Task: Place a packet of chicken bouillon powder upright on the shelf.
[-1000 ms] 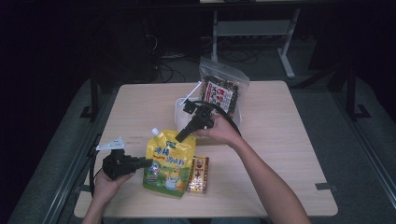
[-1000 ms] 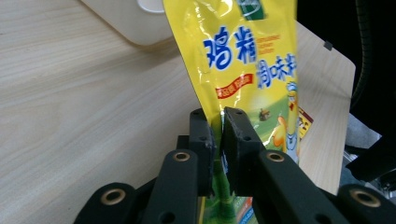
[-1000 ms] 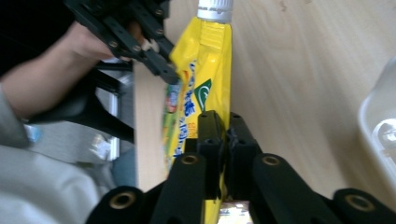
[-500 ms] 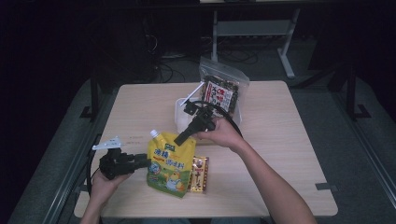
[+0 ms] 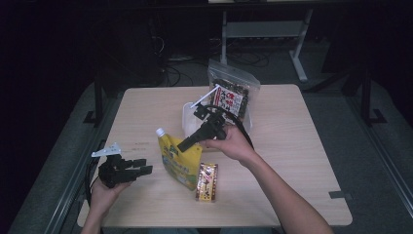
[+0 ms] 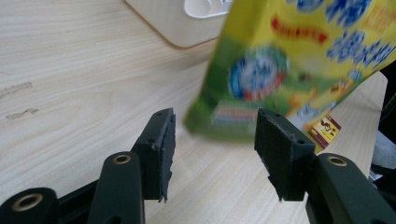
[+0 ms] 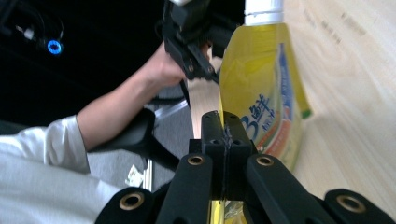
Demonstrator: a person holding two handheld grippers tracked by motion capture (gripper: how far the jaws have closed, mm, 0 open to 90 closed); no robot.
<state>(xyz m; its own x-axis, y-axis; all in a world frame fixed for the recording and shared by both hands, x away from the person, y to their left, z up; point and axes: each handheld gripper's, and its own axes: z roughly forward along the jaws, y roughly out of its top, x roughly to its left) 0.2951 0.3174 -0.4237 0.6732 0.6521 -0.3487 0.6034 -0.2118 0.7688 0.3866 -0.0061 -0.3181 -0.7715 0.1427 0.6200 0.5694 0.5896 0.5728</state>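
Observation:
A yellow-green spouted drink pouch (image 5: pixel 179 158) with a white cap stands tilted near the table's front middle. My right gripper (image 5: pixel 185 144) comes down from the right and is shut on the pouch's upper edge; in the right gripper view the jaws (image 7: pixel 225 133) pinch the yellow film (image 7: pixel 261 88). My left gripper (image 5: pixel 142 169) lies level a little to the left of the pouch and apart from it. Its jaws have just been opening, and in the left gripper view they (image 6: pixel 212 140) stand open with nothing between them, the blurred pouch (image 6: pixel 289 60) beyond the tips.
A small brown snack packet (image 5: pixel 207 181) lies right of the pouch. A white plastic container (image 5: pixel 189 119) and a dark clear snack bag (image 5: pixel 233 97) stand behind the right hand. The wooden table (image 5: pixel 302 161) has bare room at right and far left.
The left gripper has let go of the pouch, opened and drawn back to the left. The right gripper has risen a little with the pouch, which now stands more upright.

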